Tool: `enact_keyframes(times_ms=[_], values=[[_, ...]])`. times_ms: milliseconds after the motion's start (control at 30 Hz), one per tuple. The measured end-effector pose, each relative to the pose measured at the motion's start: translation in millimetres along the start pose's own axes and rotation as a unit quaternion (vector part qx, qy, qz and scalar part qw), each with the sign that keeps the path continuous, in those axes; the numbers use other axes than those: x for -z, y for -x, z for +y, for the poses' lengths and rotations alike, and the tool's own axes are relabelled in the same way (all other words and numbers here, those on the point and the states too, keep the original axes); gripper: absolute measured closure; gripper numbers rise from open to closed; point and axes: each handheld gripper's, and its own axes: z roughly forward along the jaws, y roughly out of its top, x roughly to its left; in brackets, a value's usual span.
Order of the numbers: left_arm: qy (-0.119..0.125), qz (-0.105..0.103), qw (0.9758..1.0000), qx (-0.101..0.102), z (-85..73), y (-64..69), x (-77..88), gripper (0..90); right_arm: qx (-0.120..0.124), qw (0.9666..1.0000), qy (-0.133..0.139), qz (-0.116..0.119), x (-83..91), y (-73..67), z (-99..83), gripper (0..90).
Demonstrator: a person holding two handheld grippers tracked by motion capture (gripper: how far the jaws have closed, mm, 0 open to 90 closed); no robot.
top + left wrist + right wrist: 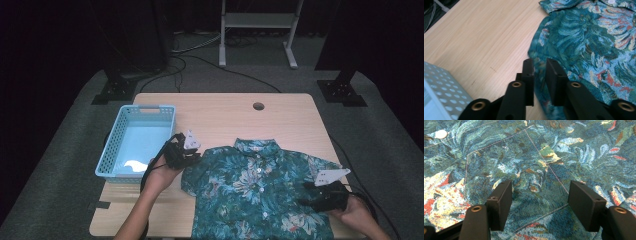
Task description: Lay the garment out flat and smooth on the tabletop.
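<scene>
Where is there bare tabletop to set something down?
Free: the far strip of table between the basket, the cable hole and the shirt collar; a smaller patch near the front left corner, below the basket. The shirt covers the right and front.

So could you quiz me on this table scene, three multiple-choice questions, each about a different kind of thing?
1. Where is the basket compared with the shirt?
A. on top of it
B. to its left in the high view
C. to its right in the high view

2. What colour is the basket?
A. light blue
B. red
C. black

3. How does the right claw stand?
A. clamped on a button
C. holding the basket
B. open over the shirt, gripping nothing

Answers:
1 B: in the high view the basket sits at the table's left edge and the shirt lies to its right.
2 A: its perforated walls are pale blue.
3 B: the right gripper view shows the jaws wide apart with flat fabric between them.
</scene>
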Motion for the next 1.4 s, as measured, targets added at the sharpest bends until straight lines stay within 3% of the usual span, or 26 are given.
enact_keyframes(times_ms=[167,400,500,667,933,1100,1200,1300,1400], values=[[0.006,-0.007,1.0000,0.001,0.7,1.7,2.1,72.4,0.001,1.0000,-0.001,0.000,-0.1,-0.2,0.4,35.1],[0.011,-0.032,0.9994,-0.007,5.0,16.2,-4.9,61.6,-0.004,1.0000,-0.007,-0.003,-1.1,-2.7,2.0,30.5],[0.019,-0.048,0.9987,-0.001,6.6,24.5,-8.8,52.1,-0.011,0.9997,-0.018,-0.013,-1.1,-5.4,5.3,28.8],[0.026,-0.075,0.9968,0.004,5.7,44.4,-20.9,38.4,-0.031,0.9992,-0.006,-0.026,5.2,-8.8,5.1,28.4],[0.017,-0.105,0.9942,0.017,2.2,75.6,-43.1,19.0,-0.055,0.9974,-0.010,-0.045,11.6,-16.8,1.4,25.6],[0.007,-0.111,0.9935,0.020,-5.4,88.7,-52.1,16.2,-0.061,0.9967,-0.012,-0.053,10.8,-22.7,-2.7,25.4],[-0.009,-0.101,0.9947,0.021,-10.8,91.5,-57.3,12.4,-0.063,0.9960,-0.016,-0.062,8.2,-24.6,-5.3,25.4],[-0.023,-0.096,0.9948,0.023,-16.9,92.4,-62.9,10.9,-0.076,0.9955,-0.008,-0.056,5.5,-23.5,-8.3,24.2],[-0.009,-0.105,0.9936,0.041,-22.8,87.1,-65.8,9.5,-0.075,0.9956,-0.003,-0.057,4.3,-22.3,-8.9,22.3]])
